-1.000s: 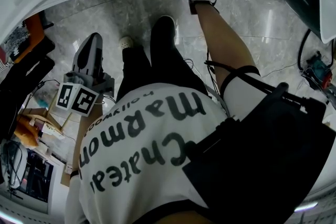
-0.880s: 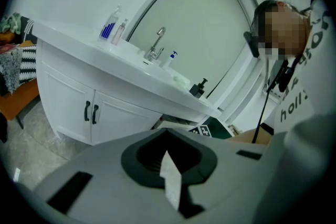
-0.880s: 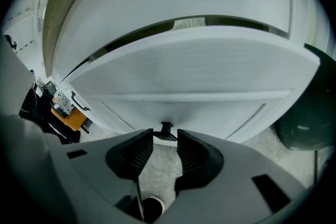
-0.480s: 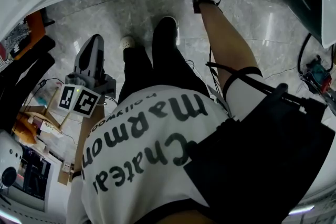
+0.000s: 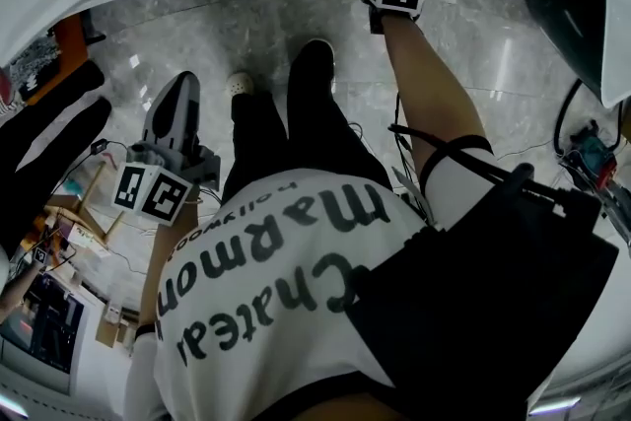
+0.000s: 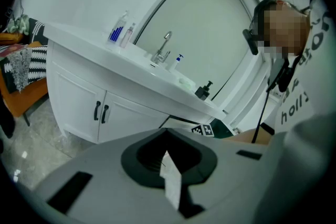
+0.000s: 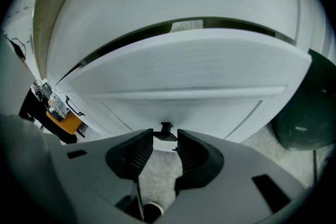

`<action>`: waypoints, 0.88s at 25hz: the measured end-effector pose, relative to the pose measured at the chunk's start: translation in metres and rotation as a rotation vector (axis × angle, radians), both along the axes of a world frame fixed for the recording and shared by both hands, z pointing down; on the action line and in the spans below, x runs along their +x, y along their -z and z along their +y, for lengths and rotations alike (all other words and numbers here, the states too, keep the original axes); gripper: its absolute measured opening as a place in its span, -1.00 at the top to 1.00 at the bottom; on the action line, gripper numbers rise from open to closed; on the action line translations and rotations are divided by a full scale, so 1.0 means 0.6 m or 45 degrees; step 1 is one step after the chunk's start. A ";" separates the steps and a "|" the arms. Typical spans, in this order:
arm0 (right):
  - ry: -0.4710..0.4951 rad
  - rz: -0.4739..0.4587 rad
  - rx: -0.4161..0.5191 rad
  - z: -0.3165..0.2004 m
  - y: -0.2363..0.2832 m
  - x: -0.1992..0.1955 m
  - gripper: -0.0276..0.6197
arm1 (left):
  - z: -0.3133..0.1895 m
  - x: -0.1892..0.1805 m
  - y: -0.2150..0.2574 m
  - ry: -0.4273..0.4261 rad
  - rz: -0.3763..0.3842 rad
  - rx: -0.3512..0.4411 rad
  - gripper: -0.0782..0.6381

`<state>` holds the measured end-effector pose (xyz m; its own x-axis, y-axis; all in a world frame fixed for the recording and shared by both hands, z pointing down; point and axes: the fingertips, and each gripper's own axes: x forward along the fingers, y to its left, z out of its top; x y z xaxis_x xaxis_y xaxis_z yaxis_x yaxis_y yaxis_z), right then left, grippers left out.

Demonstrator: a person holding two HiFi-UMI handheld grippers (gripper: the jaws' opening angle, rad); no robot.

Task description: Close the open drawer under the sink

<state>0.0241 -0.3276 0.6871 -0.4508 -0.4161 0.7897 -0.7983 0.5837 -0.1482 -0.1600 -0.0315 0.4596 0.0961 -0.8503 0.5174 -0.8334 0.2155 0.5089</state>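
My right hand-held gripper (image 7: pixel 165 139) is at the front of the open white flat-panel drawer (image 7: pixel 184 71) under the sink. Its jaws stand wide apart. The small black metal handle (image 7: pixel 166 131) sits just at their mouth, between the two ribbed tips, and as far as I can see the pads do not press on it. The drawer is pulled out towards me, and a dark gap shows above its top edge.

My left hand-held gripper (image 6: pixel 166 139) hangs low at my side, away from the drawer. Its jaws are together, with only a pale strip at the seam that I cannot identify.

To close the drawer well, I think I do not need to grip at all. I would put the tips flat on the panel on both sides of the handle and push straight along the runners, not sideways, so the drawer does not jam. I would slow down near the end and watch that the dark gap closes evenly. My knees and shoes should stay out of its way.

My white cotton shirt (image 5: pixel 286 281) has big black letters: "Chatea" and "MaRmon", both cut off, and a smaller line like "ollywoo". The clear plastic bottles (image 6: pixel 118 33) on the white table (image 6: pixel 105 52) have blue labels, too small to read.
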 end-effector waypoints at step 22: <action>-0.038 0.001 0.012 -0.026 0.003 -0.006 0.45 | 0.018 -0.008 -0.001 0.023 -0.031 0.005 0.76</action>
